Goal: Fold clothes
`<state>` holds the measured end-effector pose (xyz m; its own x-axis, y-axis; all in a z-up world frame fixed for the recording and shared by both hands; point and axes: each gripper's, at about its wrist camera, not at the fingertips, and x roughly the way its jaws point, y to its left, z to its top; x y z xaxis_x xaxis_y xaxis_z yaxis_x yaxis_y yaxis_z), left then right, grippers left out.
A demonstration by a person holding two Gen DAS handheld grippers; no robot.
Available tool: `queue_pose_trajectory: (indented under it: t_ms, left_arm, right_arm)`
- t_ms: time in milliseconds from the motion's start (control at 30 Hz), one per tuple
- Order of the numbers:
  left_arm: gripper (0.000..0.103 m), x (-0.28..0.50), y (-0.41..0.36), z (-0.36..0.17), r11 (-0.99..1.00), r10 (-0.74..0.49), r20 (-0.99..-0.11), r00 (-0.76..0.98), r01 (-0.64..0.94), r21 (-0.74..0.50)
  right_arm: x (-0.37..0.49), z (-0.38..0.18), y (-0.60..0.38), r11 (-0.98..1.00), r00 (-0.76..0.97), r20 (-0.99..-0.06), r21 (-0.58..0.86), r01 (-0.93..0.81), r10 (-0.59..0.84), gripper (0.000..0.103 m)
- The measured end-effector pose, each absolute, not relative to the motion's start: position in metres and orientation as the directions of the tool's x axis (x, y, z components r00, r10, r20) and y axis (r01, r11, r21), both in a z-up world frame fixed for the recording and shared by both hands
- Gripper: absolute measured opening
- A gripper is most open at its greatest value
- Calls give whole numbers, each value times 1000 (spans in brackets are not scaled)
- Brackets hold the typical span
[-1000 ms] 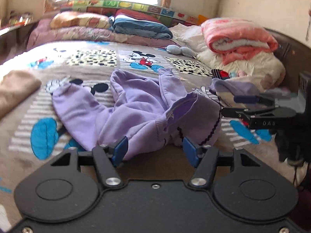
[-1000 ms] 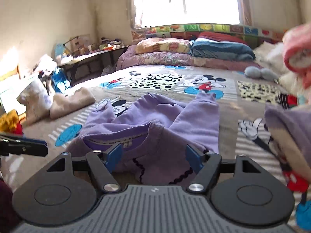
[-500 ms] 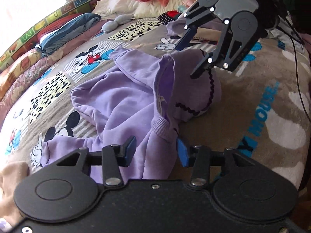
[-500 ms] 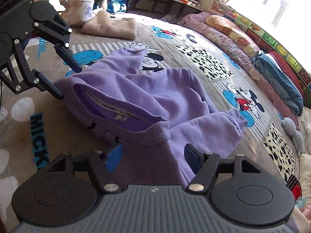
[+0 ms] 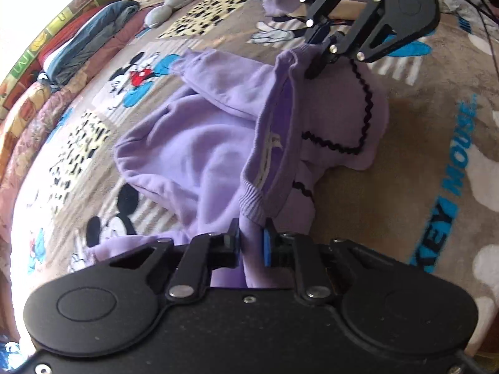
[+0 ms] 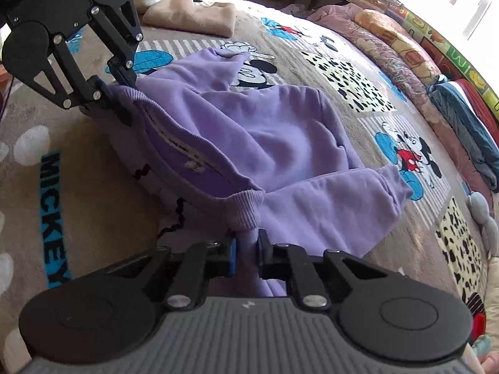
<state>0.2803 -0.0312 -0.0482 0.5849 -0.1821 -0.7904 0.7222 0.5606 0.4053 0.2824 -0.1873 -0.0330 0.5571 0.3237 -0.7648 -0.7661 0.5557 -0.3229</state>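
Both of my grippers are clamped on the same purple sweatshirt (image 5: pixel 199 143), one at each end of its ribbed hem. My left gripper (image 5: pixel 252 244) has its blue-padded fingers (image 5: pixel 267 247) pressed together on a bunched fold of soft fleece just below the ribbed edge, and my right gripper (image 6: pixel 246 247) pinches the opposite corner the same way, the knit ribbing (image 6: pixel 246 208) puckering right above the fingertips. Between the two grips the hem hangs open like a mouth, showing a darker purple lining and a pale printed label strip (image 6: pixel 174 143) along the inside. Black zigzag trim (image 5: pixel 358 93) runs in a loop across the front panel. The body and both sleeves trail away from me, lying crumpled and thick-folded on a plush brown cartoon-mouse blanket (image 5: pixel 405 155) with blue lettering, which covers the bed. A folded beige garment (image 6: pixel 193 15) lies well apart, near the far left edge in the right wrist view, and a grey stuffed toy (image 5: pixel 168 7) lies beyond the sleeves.
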Motion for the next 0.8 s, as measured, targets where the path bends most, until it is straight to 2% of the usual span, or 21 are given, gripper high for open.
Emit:
queue_pose_trajectory:
  t_ms: [67,133,167,200,233,300,400,500,567,667,800]
  left_arm:
    - [11,293,-34,-25,620,-127,-659,741,578,530]
    - [11,270,-37,-2,645,-112,-381,918,358,675]
    - [11,254,-38,2,630,-128,-295,947,307,714]
    - [10,237,-38,-5,579,-159,-324,932,354,734]
    - [10,220,-38,-12,526,-189,-355,916,400,751]
    - [10,186,-38,-47,343,-225,-443,868,497,797]
    - [9,151,-35,-98,174,-208,-549,810,582,794]
    - [9,126,-35,-130,113,-195,-572,797,597,794]
    - [9,115,-34,-141,93,-193,-585,788,608,788]
    - [9,116,-31,-133,144,-193,-612,767,639,756]
    - [9,133,-24,-110,273,-197,-661,724,688,673]
  right_arm:
    - [289,-21,-187,602,667,-687,-412,-684,288,13]
    - [282,-6,-186,652,815,-523,-533,-540,248,13]
    - [269,-1,-183,655,900,-380,-628,-420,212,13]
    - [250,-1,-177,632,954,-238,-714,-300,184,14]
    - [234,-6,-174,595,946,-245,-735,-323,211,14]
    - [204,-22,-172,498,871,-398,-715,-491,288,13]
    - [171,-63,-169,345,795,-537,-717,-606,280,13]
    - [138,-103,-167,187,706,-664,-683,-707,246,13]
    - [126,-117,-166,158,684,-692,-667,-728,231,13]
    - [118,-122,-166,162,692,-686,-674,-721,223,13]
    - [146,-89,-167,418,652,-713,-525,-741,260,13]
